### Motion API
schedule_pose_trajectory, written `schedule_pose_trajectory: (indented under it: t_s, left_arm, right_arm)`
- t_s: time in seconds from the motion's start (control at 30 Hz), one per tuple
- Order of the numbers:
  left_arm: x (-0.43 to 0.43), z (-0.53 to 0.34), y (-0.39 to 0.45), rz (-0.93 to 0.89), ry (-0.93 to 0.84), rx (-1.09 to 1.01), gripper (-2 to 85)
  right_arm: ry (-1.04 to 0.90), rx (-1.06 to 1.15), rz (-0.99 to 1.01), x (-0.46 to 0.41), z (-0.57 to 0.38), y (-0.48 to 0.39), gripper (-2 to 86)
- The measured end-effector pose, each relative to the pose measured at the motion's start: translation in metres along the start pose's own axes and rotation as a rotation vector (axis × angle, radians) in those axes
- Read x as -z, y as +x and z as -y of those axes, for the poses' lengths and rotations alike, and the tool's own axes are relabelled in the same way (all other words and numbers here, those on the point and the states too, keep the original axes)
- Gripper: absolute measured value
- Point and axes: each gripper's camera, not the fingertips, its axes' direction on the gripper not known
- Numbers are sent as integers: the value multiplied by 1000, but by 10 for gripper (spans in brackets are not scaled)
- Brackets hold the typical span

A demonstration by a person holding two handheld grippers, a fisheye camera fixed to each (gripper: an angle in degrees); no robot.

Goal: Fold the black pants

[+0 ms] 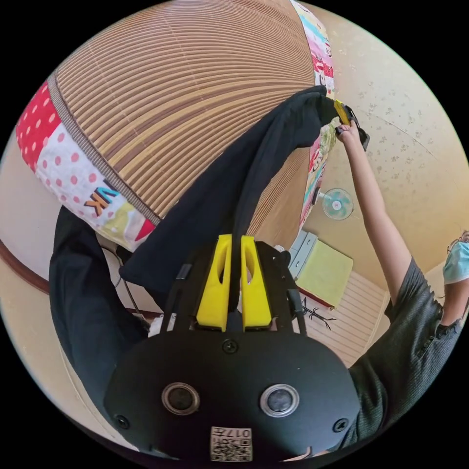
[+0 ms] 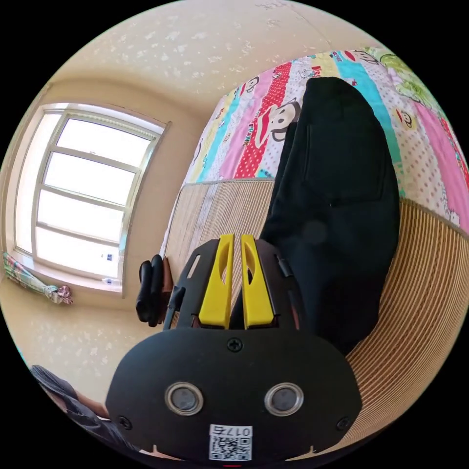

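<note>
The black pants [image 1: 244, 181] are lifted off the bed and stretched between my two grippers. My left gripper [image 1: 236, 238] has its yellow jaws shut on one end of the fabric, and more cloth hangs down at the left. At the far end a hand holds my right gripper [image 1: 343, 116], which pinches the other end. In the right gripper view the right gripper [image 2: 233, 238] is shut, with black cloth caught low between its jaws. From there the black pants [image 2: 342, 195] hang beside it over the bamboo mat [image 2: 430, 293].
The bed has a ribbed bamboo mat [image 1: 185, 97] and a colourful patchwork quilt [image 2: 254, 127]. A standing fan [image 1: 337, 203] and a drawer unit with a yellow-green top [image 1: 322, 266] stand by the wall. A window [image 2: 83, 195] is nearby. The person's arm [image 1: 381, 220] reaches across.
</note>
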Motion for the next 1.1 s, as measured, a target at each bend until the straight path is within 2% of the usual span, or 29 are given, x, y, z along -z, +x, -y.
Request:
schedule_pose_trajectory:
  t_s: [0.17,0.37,0.47,0.57,0.63,0.67,0.77,0.8,0.9,1.03,1.1]
  left_arm:
    - [-2,22,20,140,-148,-132,35]
    - [-13,49,58,374,-378,-327,44]
    - [-17,58,78,391,-502,-397,44]
    - [-20,54,99,307,-621,-551,41]
    - [-28,48,96,412,-676,-607,40]
    - [-33,48,85,485,-687,-589,41]
    - [-48,61,59,418,-787,-441,42]
    - [-52,67,58,450,-820,-410,44]
    - [-54,77,72,518,-878,-436,52]
    - [-33,97,102,511,-796,-519,62]
    - [-14,125,118,412,-682,-506,76]
  right_arm:
    - [-138,-58,-111,1,-152,18,77]
    - [-362,-293,-39,-39,-324,8,99]
    - [-408,-355,-41,-51,-372,-17,74]
    - [-340,-360,-25,-40,-390,-42,42]
    - [-346,-392,-160,-39,-401,-47,35]
    - [-360,-413,-209,-43,-410,-44,33]
    - [-323,-548,-147,-49,-424,-27,33]
    - [-312,-564,-138,-47,-424,-25,34]
    - [-306,-606,-172,-43,-425,-21,45]
    - [-183,-644,-119,-20,-427,-10,74]
    - [-112,-627,-65,-8,-423,-1,85]
